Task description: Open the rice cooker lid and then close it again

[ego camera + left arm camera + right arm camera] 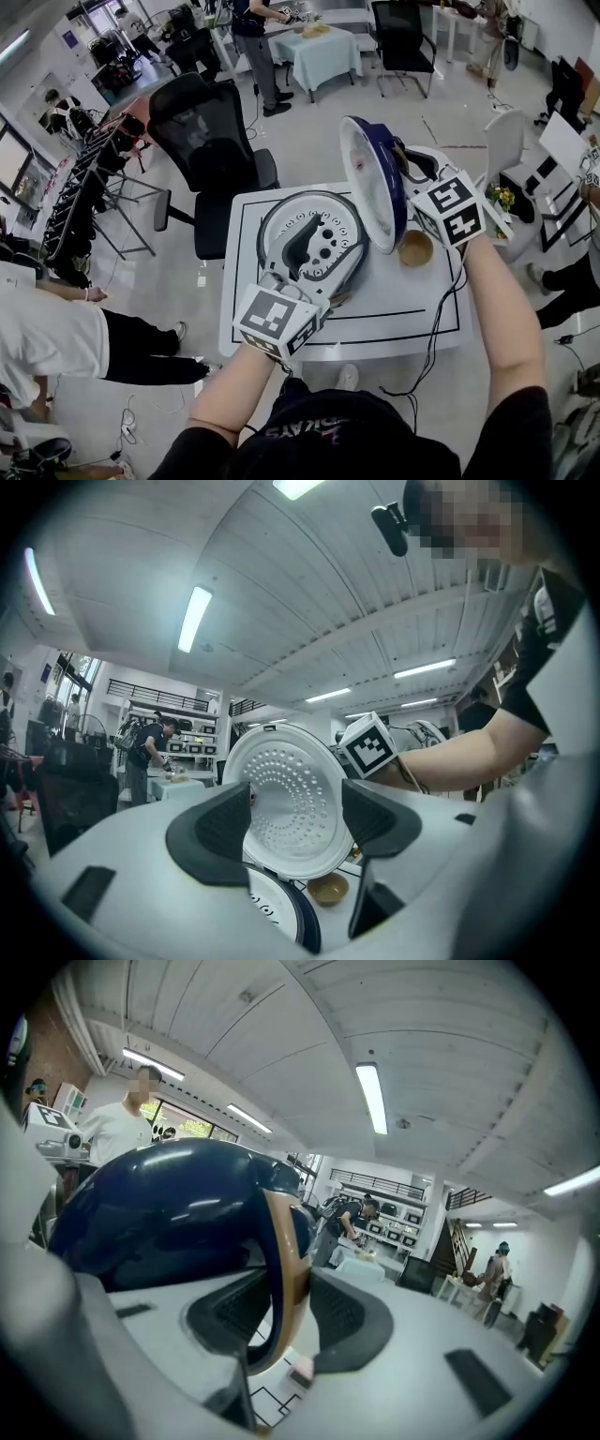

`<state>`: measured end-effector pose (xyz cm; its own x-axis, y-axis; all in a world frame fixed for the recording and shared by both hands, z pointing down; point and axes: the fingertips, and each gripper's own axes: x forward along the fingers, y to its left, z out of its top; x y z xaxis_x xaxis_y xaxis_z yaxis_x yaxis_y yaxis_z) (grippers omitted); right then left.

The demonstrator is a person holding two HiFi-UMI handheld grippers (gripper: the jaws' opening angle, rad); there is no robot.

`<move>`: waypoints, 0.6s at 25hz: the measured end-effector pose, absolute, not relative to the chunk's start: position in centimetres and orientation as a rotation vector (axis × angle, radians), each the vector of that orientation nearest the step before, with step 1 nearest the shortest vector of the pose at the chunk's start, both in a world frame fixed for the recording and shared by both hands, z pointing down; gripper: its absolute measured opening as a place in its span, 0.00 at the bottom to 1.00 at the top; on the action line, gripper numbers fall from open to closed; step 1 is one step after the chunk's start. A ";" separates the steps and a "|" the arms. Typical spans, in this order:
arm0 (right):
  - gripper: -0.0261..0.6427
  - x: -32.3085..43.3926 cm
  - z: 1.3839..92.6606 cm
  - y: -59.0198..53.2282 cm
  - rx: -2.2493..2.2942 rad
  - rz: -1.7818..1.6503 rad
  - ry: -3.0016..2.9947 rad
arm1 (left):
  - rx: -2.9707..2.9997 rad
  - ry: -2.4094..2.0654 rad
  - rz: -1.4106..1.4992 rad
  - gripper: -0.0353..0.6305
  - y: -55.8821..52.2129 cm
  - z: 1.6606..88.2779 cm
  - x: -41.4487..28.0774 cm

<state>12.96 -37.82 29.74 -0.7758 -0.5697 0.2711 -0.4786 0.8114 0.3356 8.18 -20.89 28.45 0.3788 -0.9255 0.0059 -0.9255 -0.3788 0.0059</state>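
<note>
The rice cooker (309, 239) stands on a white table with its inner top showing. Its lid (375, 178) is swung up on edge, blue outside and white inside. My right gripper (415, 176) reaches the lid's back from the right. In the right gripper view the tan handle (286, 1279) runs between the pads, and the right gripper (286, 1312) is shut on it under the blue lid (159, 1213). My left gripper (305, 284) sits at the cooker's near rim. In the left gripper view the left gripper (295, 822) is open, and the lid's perforated plate (286, 789) shows beyond the gap.
A small brown bowl (414, 248) sits on the table (394, 314) right of the cooker. A cable (439, 323) hangs off the table's right front. A black office chair (202, 131) stands behind the table. A person in white (47, 337) stands at the left.
</note>
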 end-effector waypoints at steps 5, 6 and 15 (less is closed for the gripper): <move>0.24 12.1 29.4 -37.0 0.787 -0.428 -2.600 | 2.589 -1.773 -0.005 0.50 -20.6 28.3 7.5; 0.23 11.8 29.3 -36.8 0.786 -0.443 -2.590 | 2.586 -1.782 -0.008 0.50 -20.5 28.2 7.1; 0.24 7.7 28.7 -33.8 0.756 -0.652 -2.460 | 2.562 -1.854 -0.036 0.49 -18.7 26.9 2.7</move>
